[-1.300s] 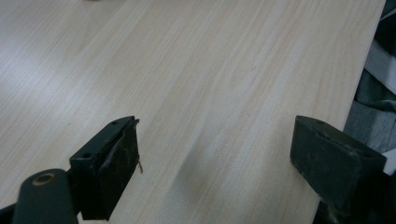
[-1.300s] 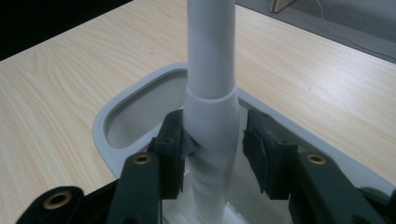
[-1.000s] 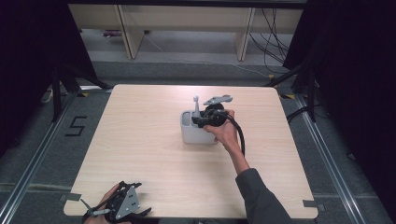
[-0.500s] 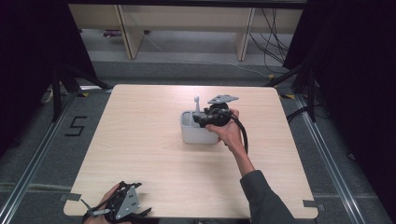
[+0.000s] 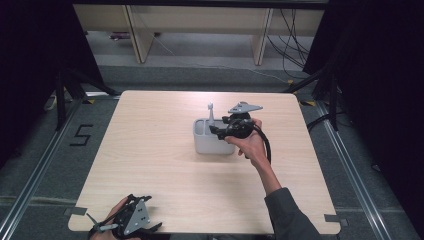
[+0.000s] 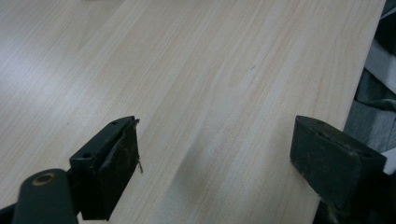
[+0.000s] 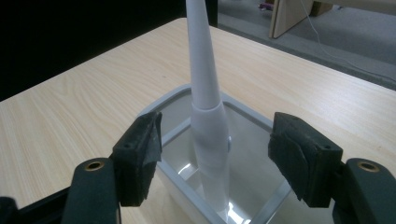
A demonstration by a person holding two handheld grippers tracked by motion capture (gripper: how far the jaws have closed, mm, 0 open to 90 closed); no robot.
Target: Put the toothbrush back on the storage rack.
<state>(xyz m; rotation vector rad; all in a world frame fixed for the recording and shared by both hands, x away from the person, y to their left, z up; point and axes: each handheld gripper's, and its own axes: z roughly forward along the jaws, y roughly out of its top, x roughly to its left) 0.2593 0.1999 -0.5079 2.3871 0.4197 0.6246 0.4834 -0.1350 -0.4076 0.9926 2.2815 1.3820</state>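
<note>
The right tool (image 7: 215,158), jaws just opened wide and clear of the white brush (image 7: 208,116) standing between them in the grey holder (image 7: 180,184), is best withdrawn straight, untouched.

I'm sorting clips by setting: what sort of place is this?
Probably a lab or recording studio, not a home: a bare wooden table ringed by black curtains, a taped number five on the floor, loose cables behind.

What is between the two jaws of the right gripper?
In the right gripper view, a white tapered tool stands in a grey bin, between the open jaws of the right gripper, which have just been opening. Neither pad touches it.
</note>
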